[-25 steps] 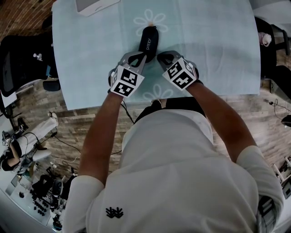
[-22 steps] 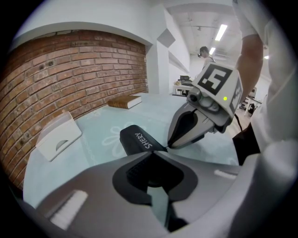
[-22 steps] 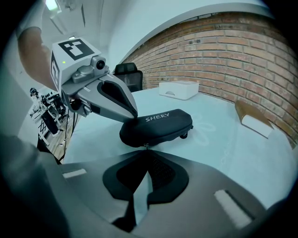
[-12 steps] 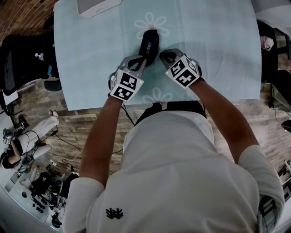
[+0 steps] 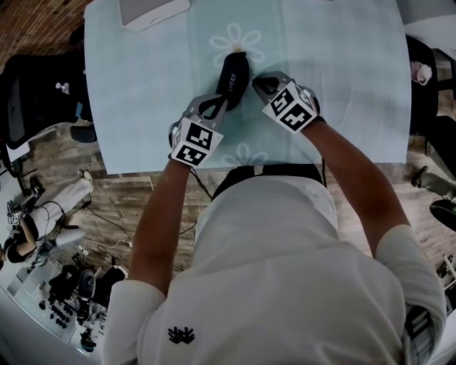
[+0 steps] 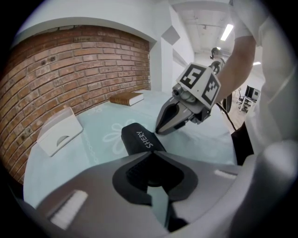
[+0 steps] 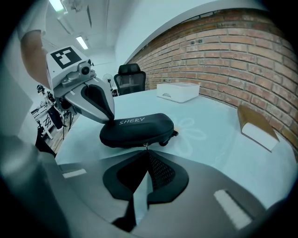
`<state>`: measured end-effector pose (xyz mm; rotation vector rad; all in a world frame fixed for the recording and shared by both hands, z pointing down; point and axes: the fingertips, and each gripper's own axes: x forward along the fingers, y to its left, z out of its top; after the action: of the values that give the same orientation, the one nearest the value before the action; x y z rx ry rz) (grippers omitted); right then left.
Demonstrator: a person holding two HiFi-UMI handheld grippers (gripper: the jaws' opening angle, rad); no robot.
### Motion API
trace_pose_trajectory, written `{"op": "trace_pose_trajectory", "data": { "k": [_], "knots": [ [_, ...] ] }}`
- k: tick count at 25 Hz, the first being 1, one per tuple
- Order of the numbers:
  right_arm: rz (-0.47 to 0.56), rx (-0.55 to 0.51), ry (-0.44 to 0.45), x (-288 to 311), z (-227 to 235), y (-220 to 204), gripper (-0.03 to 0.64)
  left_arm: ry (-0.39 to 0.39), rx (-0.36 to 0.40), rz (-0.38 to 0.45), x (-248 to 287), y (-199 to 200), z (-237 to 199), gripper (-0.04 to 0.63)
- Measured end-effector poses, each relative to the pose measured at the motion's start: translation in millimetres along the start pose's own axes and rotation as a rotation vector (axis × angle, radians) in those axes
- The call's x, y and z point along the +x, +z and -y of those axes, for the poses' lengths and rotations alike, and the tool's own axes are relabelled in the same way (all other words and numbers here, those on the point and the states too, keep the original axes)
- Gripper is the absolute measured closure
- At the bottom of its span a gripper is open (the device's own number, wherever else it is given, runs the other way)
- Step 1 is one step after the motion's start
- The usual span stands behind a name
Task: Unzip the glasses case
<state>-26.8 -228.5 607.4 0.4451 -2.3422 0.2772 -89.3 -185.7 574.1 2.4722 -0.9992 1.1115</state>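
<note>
A black zipped glasses case (image 5: 233,71) printed "SHERY" lies on the pale blue flowered cloth (image 5: 335,64). My left gripper (image 5: 222,101) is shut, and its tips press on the top of the case's near end (image 7: 109,118). In its own view the case (image 6: 139,138) runs away from those tips (image 6: 149,152). My right gripper (image 5: 258,80) is shut at the case's right side. In its own view the small metal zipper pull (image 7: 146,146) sits pinched at its tips (image 7: 147,149), right against the case (image 7: 137,129).
A white box (image 5: 149,8) stands at the far left of the table, and a brown-covered book (image 7: 258,125) lies at the far right. The table's near edge (image 5: 249,162) is just behind the grippers. A black office chair (image 5: 35,100) stands left of the table.
The right gripper has crept a little farther along the case's right side. The left gripper's marker cube has dropped slightly toward the near edge. The case has barely shifted.
</note>
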Motion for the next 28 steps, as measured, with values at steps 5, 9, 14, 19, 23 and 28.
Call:
{"op": "trace_pose_trajectory", "data": {
  "k": [5, 9, 14, 19, 23, 28],
  "knots": [
    [0.004, -0.021, 0.019, -3, 21, -1, 0.618, 0.002, -0.008, -0.011, 4, 6, 4, 0.543],
    [0.002, -0.045, 0.04, -2, 32, 2, 0.618, 0.006, -0.011, -0.022, 4, 7, 4, 0.543],
    [0.001, -0.093, 0.072, 1, 43, 7, 0.618, 0.01, -0.014, -0.039, 2, 6, 5, 0.543],
    [0.003, -0.161, 0.129, 13, 49, 19, 0.618, 0.007, -0.014, -0.055, 0, 1, -3, 0.543],
    [0.007, -0.206, 0.177, 14, 54, 19, 0.618, 0.002, -0.015, -0.064, 0, 3, 1, 0.543],
    [0.007, -0.275, 0.248, 19, 60, 25, 0.617, -0.015, -0.019, -0.072, 1, 4, 0, 0.543]
  ]
}}
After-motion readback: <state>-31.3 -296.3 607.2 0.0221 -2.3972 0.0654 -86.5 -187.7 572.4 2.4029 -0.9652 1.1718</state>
